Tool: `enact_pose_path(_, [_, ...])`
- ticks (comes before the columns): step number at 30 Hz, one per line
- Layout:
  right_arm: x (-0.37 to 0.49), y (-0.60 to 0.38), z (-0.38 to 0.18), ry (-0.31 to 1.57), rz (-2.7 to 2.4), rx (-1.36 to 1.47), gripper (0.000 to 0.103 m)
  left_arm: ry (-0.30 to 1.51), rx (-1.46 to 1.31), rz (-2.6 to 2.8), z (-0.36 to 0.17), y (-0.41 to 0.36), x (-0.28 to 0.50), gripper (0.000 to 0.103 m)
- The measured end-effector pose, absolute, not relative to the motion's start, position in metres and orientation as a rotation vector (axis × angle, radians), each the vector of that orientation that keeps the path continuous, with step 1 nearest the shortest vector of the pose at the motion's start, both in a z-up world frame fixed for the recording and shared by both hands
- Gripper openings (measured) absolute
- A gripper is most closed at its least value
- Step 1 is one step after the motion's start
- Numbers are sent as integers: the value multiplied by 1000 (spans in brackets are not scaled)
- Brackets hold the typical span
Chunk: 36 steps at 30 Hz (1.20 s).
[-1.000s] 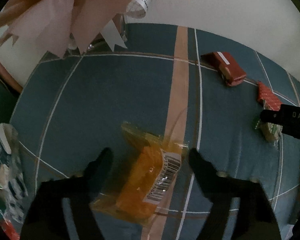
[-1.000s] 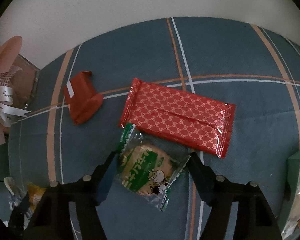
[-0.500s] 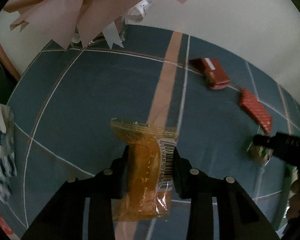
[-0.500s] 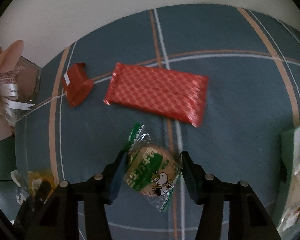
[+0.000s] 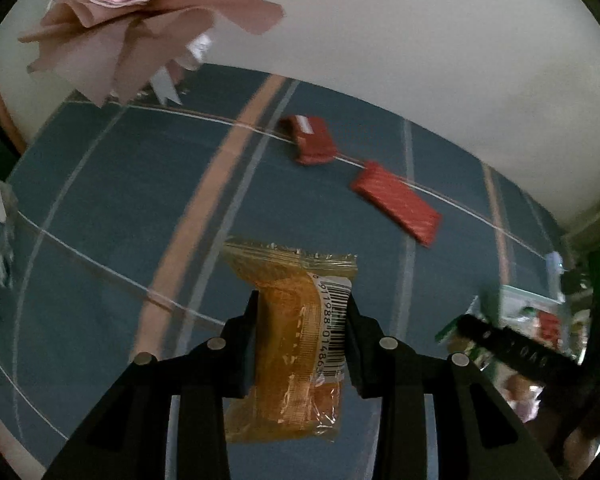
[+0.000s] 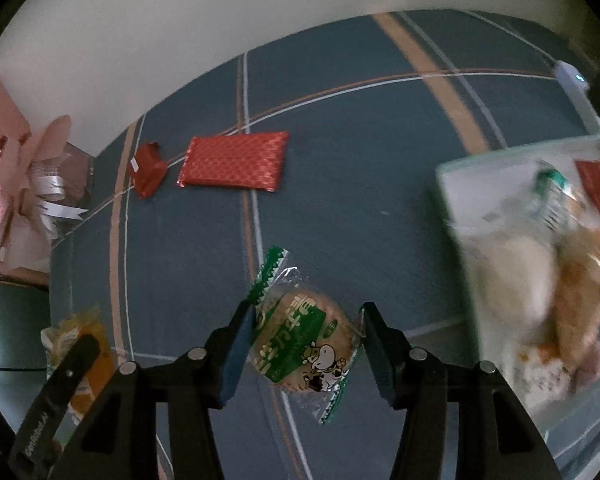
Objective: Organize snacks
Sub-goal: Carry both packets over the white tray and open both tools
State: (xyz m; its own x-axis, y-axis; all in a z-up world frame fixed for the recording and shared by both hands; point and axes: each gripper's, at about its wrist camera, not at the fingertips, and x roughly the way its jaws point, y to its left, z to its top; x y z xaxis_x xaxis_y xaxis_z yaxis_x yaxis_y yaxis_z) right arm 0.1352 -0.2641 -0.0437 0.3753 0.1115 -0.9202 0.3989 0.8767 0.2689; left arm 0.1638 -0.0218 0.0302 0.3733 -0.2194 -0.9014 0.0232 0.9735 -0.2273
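Both tongs carry a snack above the blue plaid-clothed surface (image 6: 340, 184). The left tongs (image 5: 300, 344) clamp an orange cake in a clear barcoded wrapper (image 5: 296, 344); the right tongs (image 6: 306, 344) pinch a round cracker in a green-and-clear printed wrapper (image 6: 300, 340). A clear plastic bin of snacks (image 6: 452, 208) sits at the surface's right edge. Best to hold both grips firm, clear the bin's rim, then release one snack at a time.

blue plaid tablecloth (image 6: 340, 208), two red packets (image 6: 234, 162)
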Motion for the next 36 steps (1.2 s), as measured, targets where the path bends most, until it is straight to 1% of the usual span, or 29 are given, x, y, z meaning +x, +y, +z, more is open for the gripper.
enact_pose_path(7, [79,-295,-21,1110,-245,491,56,1175,-202,-159,39,-68,130,37])
enact_pose_path(15, [40,-323,-9,1050,-310,518,57,1171,-199,-154,42,-116,106,37])
enact_pose_path(26, [17,-355,-2,1001,-351,558,57,1133,-128,-188,53,-182,94,38])
enact_pose_path(36, [5,-389,6,958,-401,592,57,1129,-103,-253,54,-212,89,38])
